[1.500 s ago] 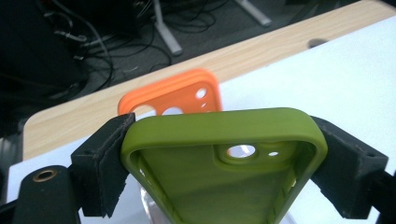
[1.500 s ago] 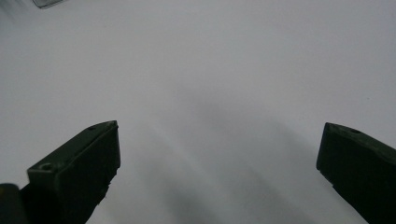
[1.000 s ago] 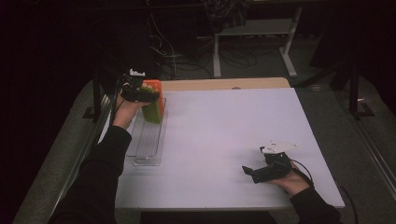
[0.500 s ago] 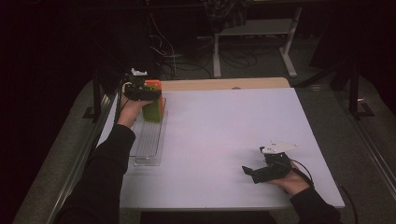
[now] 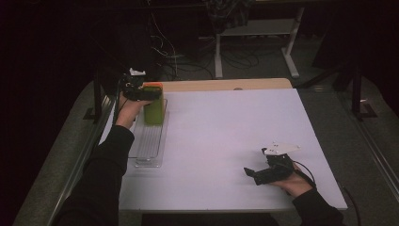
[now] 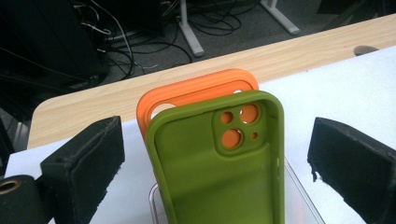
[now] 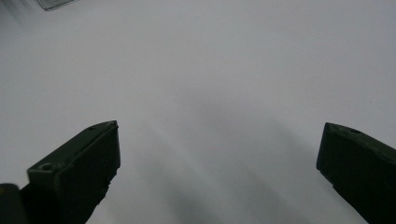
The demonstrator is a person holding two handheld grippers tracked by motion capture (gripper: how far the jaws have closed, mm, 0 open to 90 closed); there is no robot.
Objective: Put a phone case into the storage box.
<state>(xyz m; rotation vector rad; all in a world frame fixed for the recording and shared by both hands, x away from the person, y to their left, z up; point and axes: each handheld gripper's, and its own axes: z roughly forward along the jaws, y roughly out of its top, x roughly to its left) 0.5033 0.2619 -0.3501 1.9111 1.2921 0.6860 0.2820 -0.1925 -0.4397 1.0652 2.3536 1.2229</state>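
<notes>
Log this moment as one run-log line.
left gripper: just opened, around green phone case | green case: upright in clear rack | right gripper: open, empty

Green case (image 6: 215,172) hides most of orange case (image 6: 187,95).

White table (image 5: 226,141); clear slotted rack (image 5: 149,143) along left edge.

The room around the white table (image 5: 226,141) is dim, nearly black. Light falls from above on the tabletop. The right gripper view of it is soft, blurred, with faint grey shadows.
</notes>
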